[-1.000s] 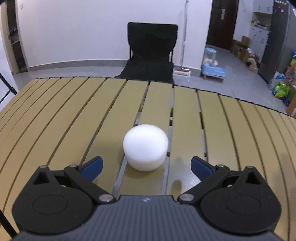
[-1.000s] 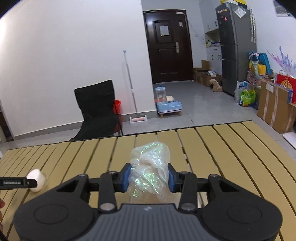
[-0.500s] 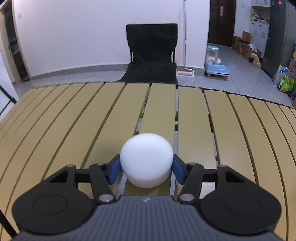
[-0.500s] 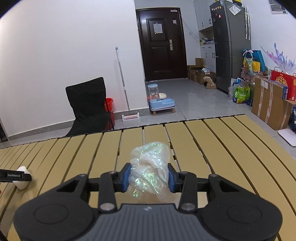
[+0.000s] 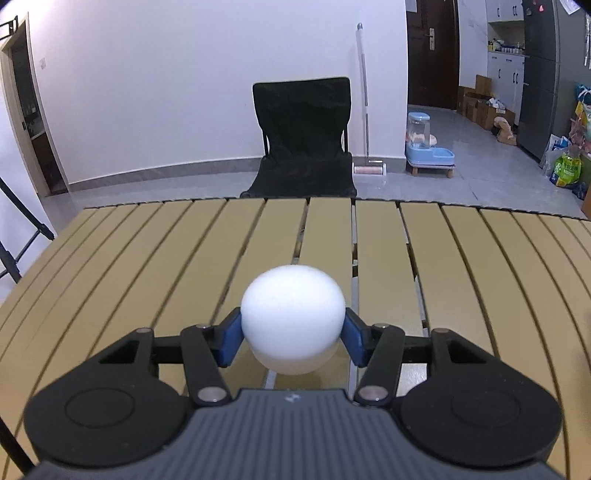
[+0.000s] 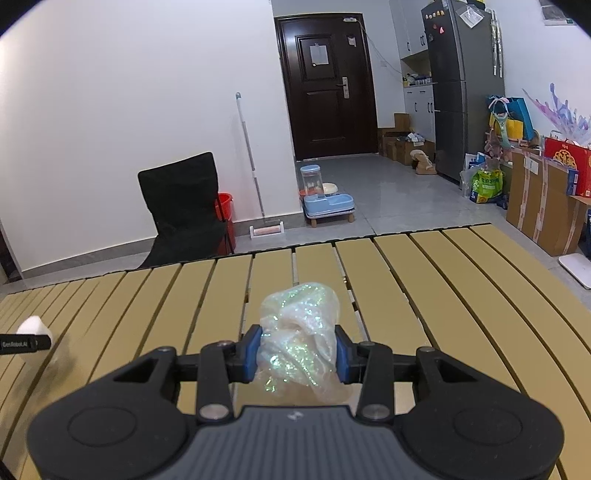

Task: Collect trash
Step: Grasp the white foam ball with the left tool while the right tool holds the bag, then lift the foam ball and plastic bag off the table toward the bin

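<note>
While well inside table edges, foam ball.

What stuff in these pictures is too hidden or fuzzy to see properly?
- White foam lump underside: left wrist view, hidden by the left gripper.
- Glittery plastic wad bottom: right wrist view, behind the right gripper.
- Any trash bin: in neither view.
- Fridge magnets: too small.

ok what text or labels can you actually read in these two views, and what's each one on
"GenRobot.AI" on the black finger of the left gripper at the left edge of the right wrist view.
Green bag by the fridge: has print, too small to read.
Red box on the cartons: gold print, too blurred to read.
Paper on the dark door: no legible writing.
Left wrist view: nothing legible.
</note>
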{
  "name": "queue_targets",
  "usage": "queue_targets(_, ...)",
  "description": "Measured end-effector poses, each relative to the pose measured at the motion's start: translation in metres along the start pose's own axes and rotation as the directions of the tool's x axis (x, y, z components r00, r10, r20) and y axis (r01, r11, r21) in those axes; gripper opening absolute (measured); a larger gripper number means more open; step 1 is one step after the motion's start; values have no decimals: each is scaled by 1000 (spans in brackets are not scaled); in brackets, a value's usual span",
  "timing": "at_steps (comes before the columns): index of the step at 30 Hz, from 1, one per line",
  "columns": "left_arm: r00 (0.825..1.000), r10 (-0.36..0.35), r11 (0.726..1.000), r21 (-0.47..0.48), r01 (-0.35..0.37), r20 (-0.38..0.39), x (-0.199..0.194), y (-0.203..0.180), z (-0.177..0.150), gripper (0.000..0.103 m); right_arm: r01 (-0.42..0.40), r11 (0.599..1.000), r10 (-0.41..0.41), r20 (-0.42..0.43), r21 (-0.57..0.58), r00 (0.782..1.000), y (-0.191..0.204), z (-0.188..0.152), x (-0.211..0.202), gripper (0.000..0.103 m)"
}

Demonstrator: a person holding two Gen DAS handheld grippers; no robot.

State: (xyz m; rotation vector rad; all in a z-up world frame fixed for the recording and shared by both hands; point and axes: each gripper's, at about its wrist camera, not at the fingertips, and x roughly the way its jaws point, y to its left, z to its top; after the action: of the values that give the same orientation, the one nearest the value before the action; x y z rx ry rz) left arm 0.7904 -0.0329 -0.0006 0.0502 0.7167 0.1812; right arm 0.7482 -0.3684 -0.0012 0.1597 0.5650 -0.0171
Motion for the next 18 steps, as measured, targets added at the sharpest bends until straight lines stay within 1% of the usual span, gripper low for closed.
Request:
queue_targets(4,1000,-17,1000,-2,17,13,-29,9,-4,56,-15,1000,15,-3,2,1000,3,-4,-16,38)
queue_targets(10,999,-21,1000,7,21,32,-72,17,-14,56,-43,999,43,-3,17,999,11,-15,-46,38)
queue_targets(18,996,-46,999,28,45,71,-148,27,-37,56,-79,997,79,8,-4,997,30,-31,-103,38)
